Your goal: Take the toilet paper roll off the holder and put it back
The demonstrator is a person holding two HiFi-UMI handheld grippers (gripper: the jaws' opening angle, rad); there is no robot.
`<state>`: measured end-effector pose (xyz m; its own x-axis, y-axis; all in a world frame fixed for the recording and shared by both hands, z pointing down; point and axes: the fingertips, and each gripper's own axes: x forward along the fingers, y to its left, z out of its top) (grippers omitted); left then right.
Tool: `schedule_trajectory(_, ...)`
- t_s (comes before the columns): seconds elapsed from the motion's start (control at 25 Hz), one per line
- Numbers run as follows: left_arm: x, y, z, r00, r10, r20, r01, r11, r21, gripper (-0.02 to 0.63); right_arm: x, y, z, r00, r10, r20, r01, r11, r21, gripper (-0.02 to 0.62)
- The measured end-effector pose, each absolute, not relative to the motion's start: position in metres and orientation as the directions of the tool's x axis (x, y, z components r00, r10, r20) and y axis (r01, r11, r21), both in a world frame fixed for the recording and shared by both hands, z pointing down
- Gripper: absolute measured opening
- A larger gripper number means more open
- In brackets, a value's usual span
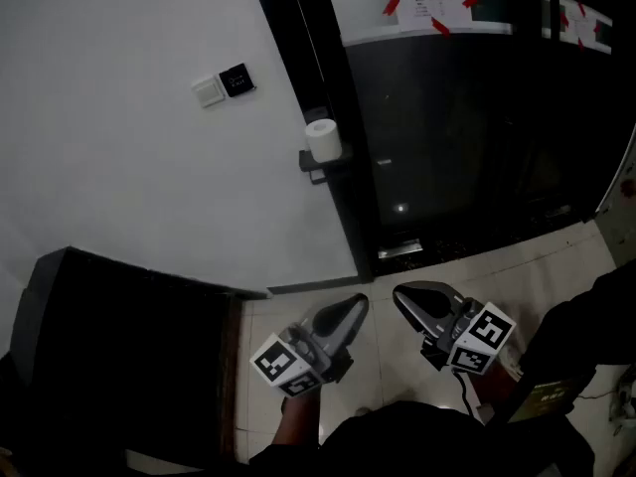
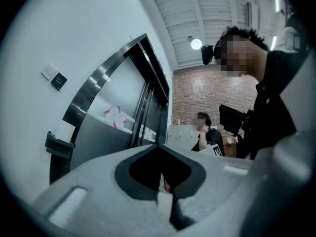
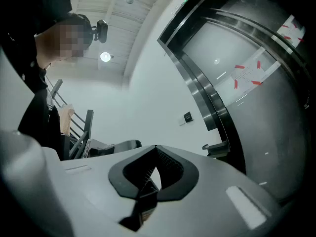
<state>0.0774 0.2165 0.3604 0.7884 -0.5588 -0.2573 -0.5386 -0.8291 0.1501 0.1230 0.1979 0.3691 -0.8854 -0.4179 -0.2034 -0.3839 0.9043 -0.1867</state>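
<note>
Look for the toilet paper roll [image 1: 323,139] seemingly upright on the holder [image 1: 318,164], a small dark bracket at the right edge of the white wall [image 1: 129,147], hard against the dark door frame [image 1: 328,78]. Not yet touched.

Holding the left hand-held gripper [image 1: 354,308] and the right hand-held gripper [image 1: 401,296] low over the tiled floor [image 1: 556,276], side by side, well apart from the roll, tips toward the wall. Both pressed together, pinching nothing.

Expect something very light, soft and squashy, with a papery surface that grips well rather than slips. Probably stiffer at the hollow core than through the wraps. Hardly fragile, but easy to dent, and easy to unwind by snagging a loose sheet.

Best to spread the jaws wide first, then take hold across the round sides at mid-height and close only until the wraps just give. Or else slip one jaw down the core and leave the other outside. Should lift straight up to clear whatever keeps it on the holder; cannot tell from here whether peg or ledge. Avoid a hard pinch: likely to squash the roll out of round and make reseating awkward.
</note>
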Motion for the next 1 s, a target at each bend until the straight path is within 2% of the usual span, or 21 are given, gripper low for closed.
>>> schedule_trajectory(0.52,0.100,0.200,0.359,0.769,-0.587,-0.253,-0.572,-0.809,0.137,0.000,0.154,0.177,0.378,-0.884,-0.420,-0.206,-0.380,0.902,-0.206,0.000)
schedule_trajectory(1.0,0.052,0.110,0.366,0.761,-0.581,-0.288,-0.566,-0.812,0.142,0.000,0.118,0.092,0.383,-0.874,-0.451,-0.180,-0.416,0.887,-0.201,0.002)
